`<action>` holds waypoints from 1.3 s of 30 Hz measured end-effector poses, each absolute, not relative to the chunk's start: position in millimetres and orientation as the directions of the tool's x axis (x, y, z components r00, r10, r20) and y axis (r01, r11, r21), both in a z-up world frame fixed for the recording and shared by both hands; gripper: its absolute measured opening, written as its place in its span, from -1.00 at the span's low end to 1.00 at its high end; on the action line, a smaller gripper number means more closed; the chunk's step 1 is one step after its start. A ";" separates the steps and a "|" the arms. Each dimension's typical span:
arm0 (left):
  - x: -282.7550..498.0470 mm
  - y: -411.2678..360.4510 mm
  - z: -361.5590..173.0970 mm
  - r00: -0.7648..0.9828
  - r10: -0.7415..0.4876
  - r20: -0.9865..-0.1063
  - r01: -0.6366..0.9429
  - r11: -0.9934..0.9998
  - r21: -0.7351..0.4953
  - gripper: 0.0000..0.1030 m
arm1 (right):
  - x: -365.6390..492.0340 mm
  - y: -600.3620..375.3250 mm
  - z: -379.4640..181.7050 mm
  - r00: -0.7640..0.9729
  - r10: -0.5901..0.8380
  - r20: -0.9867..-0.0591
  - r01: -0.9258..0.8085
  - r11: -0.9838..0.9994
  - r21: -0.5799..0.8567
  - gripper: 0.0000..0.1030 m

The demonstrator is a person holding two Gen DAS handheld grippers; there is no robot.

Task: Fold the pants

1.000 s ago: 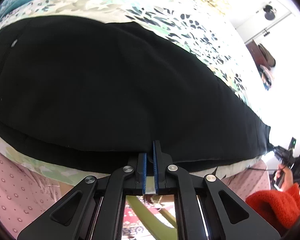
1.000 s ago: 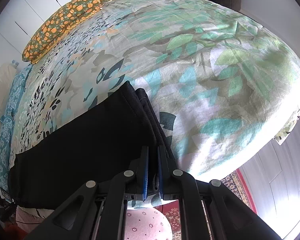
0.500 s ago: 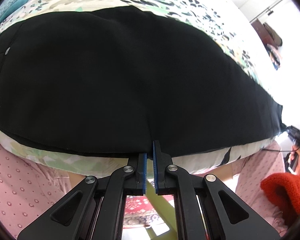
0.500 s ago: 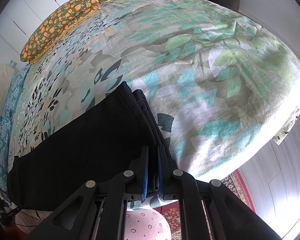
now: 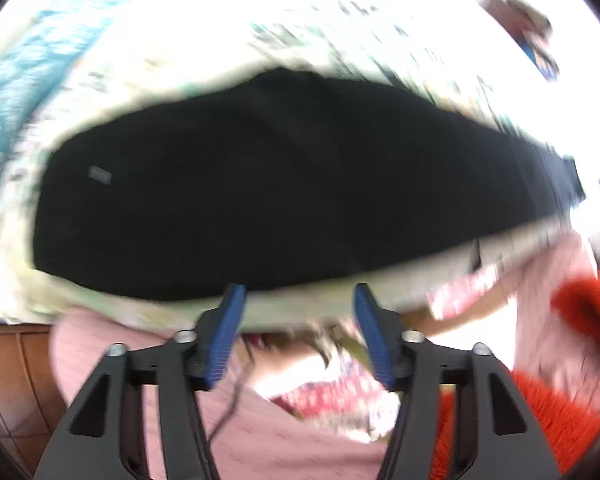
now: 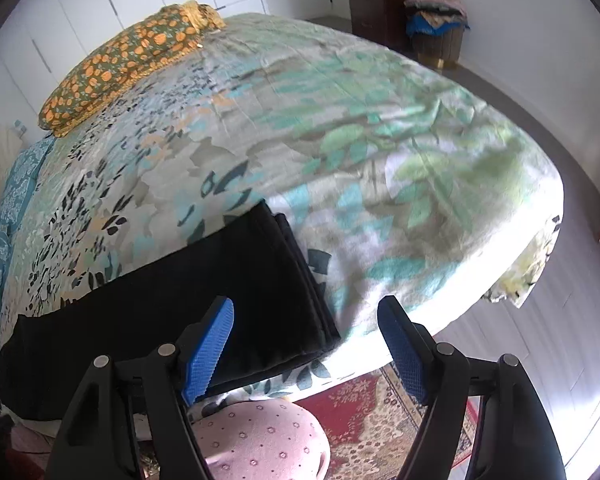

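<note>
A leaf-print bed point(image 6: 380, 128) is carrying the black pants point(image 6: 172, 300), lying folded lengthwise near its edge. Both the left gripper point(image 5: 298, 332) and right gripper point(image 6: 306, 344) have just been opening, jaws standing wide and gripping nothing

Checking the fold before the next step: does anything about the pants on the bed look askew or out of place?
Slightly. At the leg end of the black pants the hems are staggered rather than flush, and that corner sits near the bed edge. Both grippers have just opened; nothing is between their jaws.
</note>
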State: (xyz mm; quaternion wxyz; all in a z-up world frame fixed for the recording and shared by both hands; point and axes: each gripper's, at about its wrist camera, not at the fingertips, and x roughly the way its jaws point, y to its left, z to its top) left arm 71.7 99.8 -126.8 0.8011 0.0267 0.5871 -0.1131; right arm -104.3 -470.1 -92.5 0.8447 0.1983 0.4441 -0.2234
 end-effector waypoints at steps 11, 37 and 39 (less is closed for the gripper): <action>83.5 96.1 -206.5 0.271 0.089 -0.959 0.374 0.908 0.190 0.23 | -28.3 -334.0 -119.3 0.596 0.153 -0.788 0.311 0.861 0.403 0.57; 87.0 116.7 -192.8 0.221 0.089 -0.971 0.287 0.946 0.151 0.60 | 4.8 -235.6 -190.2 0.416 0.204 -0.886 0.168 0.941 0.295 1.00; 83.8 120.9 -180.7 0.240 0.066 -0.969 0.256 0.958 0.129 0.60 | 5.0 -233.9 -190.8 0.417 0.196 -0.888 0.173 0.942 0.289 1.00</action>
